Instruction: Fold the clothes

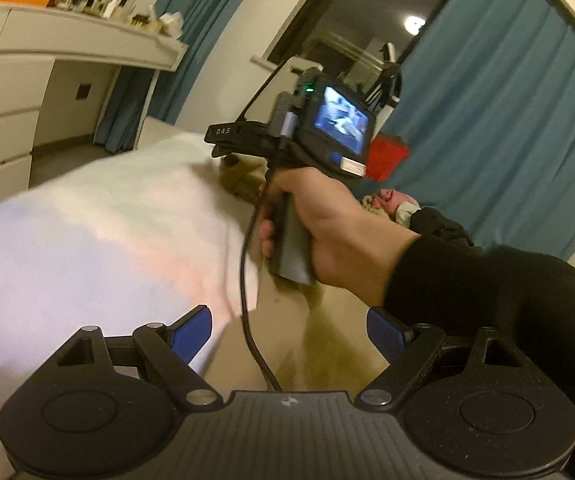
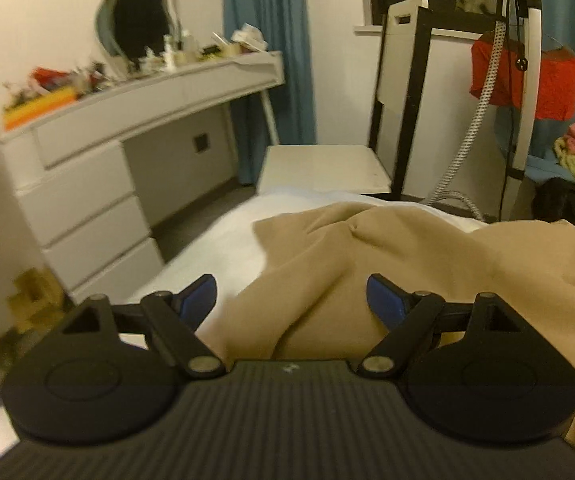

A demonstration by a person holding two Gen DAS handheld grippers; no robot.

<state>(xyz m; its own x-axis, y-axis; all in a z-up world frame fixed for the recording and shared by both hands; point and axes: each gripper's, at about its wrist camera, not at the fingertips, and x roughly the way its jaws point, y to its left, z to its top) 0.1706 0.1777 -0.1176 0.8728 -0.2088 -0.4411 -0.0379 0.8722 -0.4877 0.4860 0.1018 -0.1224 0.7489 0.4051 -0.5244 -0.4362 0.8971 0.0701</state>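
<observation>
So the white sheet [image 1: 87, 232] covers the left side of the bed, with the beige garment [image 2: 367, 256] lying rumpled on it toward the right. Left gripper [image 1: 289, 334] is spread wide over the sheet's edge, holding nothing. Right gripper [image 2: 291, 300] is wide too, hovering above the beige cloth, also holding nothing.

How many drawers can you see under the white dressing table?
3 stacked drawers in the right wrist view: top, middle, bottom, all below the left end of the dressing table. More may lie out of view.
</observation>
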